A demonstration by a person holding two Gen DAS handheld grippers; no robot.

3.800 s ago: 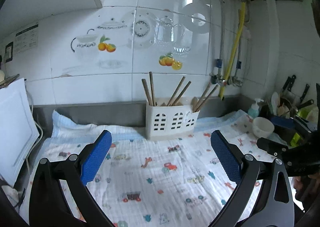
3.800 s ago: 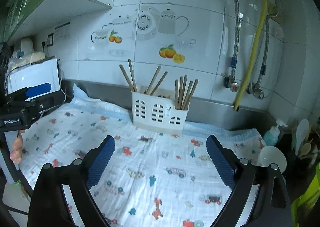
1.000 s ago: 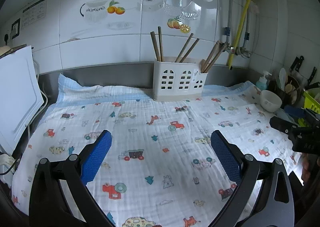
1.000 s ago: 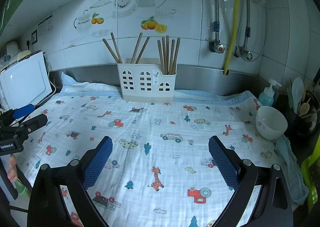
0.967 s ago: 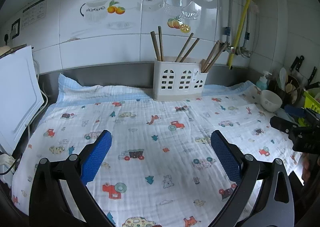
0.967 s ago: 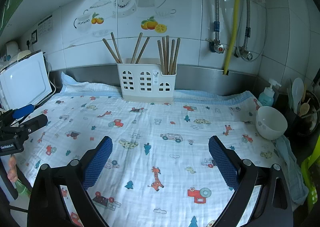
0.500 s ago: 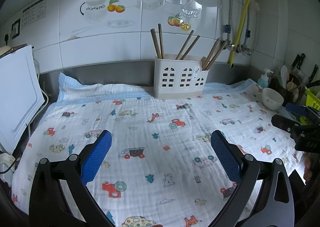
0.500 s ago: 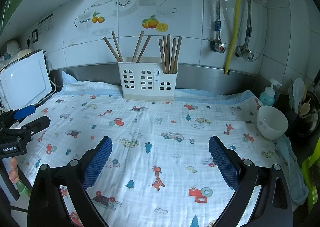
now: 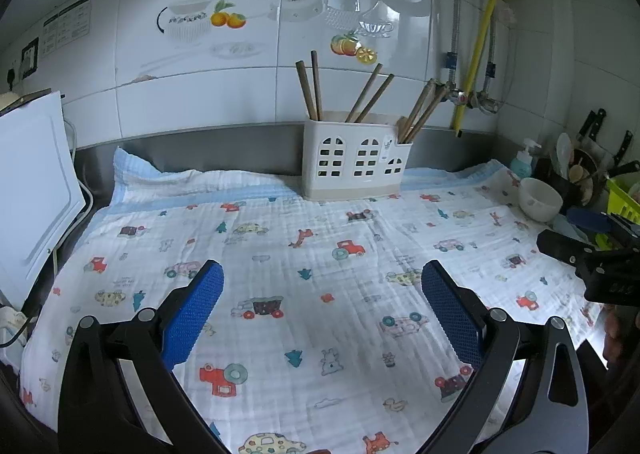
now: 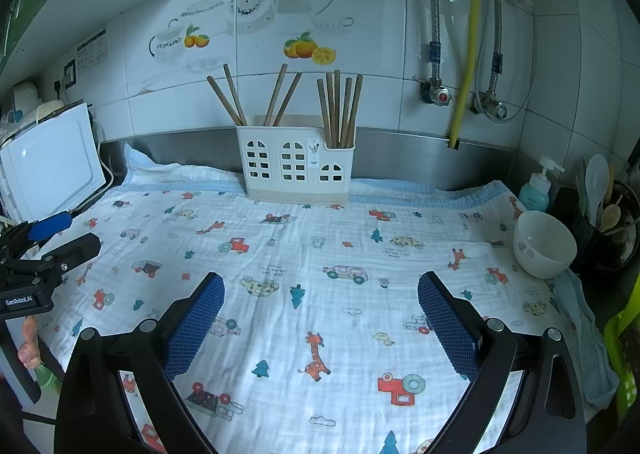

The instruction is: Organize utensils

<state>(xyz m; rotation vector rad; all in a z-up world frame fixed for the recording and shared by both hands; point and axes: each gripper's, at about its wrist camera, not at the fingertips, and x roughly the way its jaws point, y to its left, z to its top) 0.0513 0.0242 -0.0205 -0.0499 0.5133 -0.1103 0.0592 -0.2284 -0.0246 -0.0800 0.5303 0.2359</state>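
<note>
A white utensil holder (image 9: 354,157) with window cut-outs stands at the back of the counter against the steel backsplash; it also shows in the right wrist view (image 10: 295,161). Several brown wooden chopsticks (image 10: 338,107) stand in its compartments, some leaning (image 9: 314,83). My left gripper (image 9: 322,308) is open and empty, low over the near part of the printed cloth (image 9: 304,254). My right gripper (image 10: 320,310) is open and empty, also near the front, to the right of the left one. Both are well short of the holder.
A white bowl (image 10: 544,244) sits at the cloth's right edge, next to a blue soap bottle (image 10: 538,187) and a dark pot of spoons (image 10: 612,221). A white board (image 9: 30,189) leans at the left. A yellow pipe (image 10: 466,53) runs down the tiled wall.
Over the last seconds both grippers drew back and rose from the holder. In the last half second the view barely shifts. Both stay open and empty.
</note>
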